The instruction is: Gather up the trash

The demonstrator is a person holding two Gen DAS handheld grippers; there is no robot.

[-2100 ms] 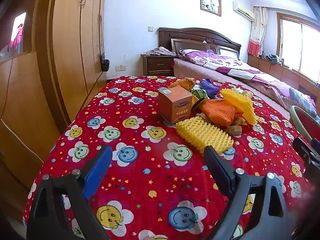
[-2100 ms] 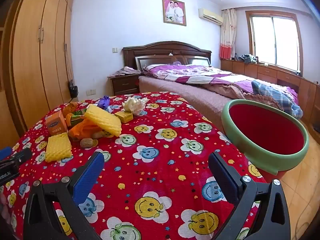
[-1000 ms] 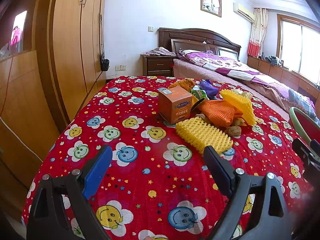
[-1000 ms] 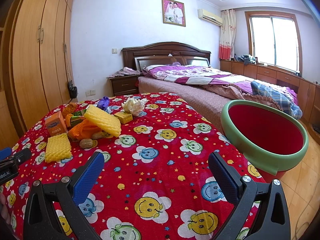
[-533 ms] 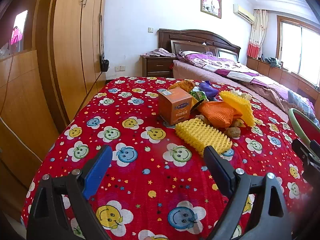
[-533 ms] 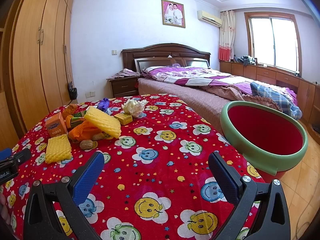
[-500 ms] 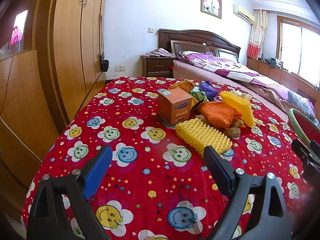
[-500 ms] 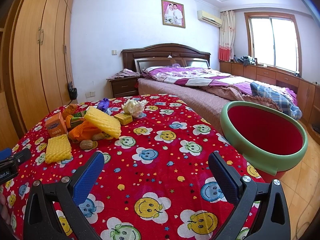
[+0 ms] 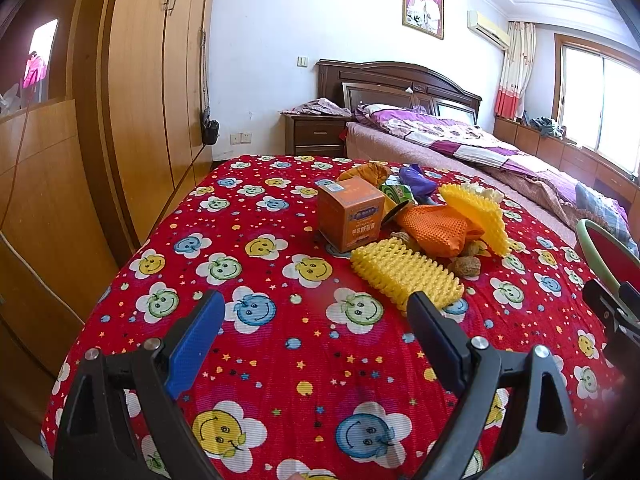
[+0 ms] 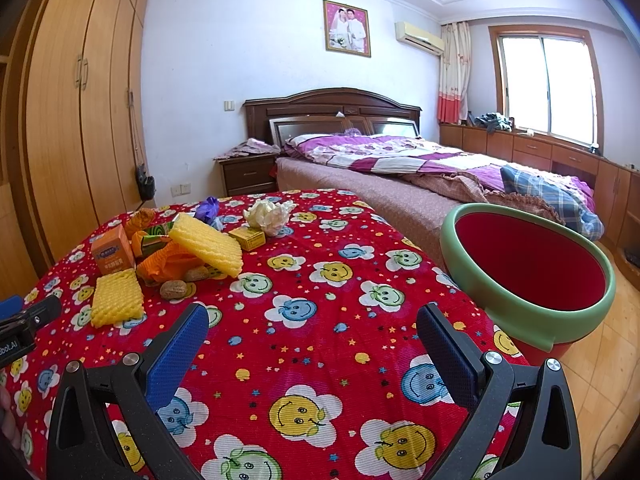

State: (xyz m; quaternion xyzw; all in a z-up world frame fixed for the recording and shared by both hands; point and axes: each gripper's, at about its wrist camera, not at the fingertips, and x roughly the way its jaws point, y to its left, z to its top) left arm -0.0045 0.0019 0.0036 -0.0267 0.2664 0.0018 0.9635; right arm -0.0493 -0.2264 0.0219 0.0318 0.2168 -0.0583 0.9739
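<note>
Nearby, ribbed yellow foam sleeve (image 9: 404, 276) beside orange carton (image 9: 350, 216); both grippers (image 9: 312, 332) (image 10: 312, 340) spread, empty, over bare flowered cloth (image 10: 320, 344); round bin (image 10: 528, 276) at right edge.

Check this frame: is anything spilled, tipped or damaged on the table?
Nothing spilled. One yellow foam pad sits tilted, propped on the orange mesh in the trash pile; the orange box stands upright. Both grippers are open and empty.
</note>
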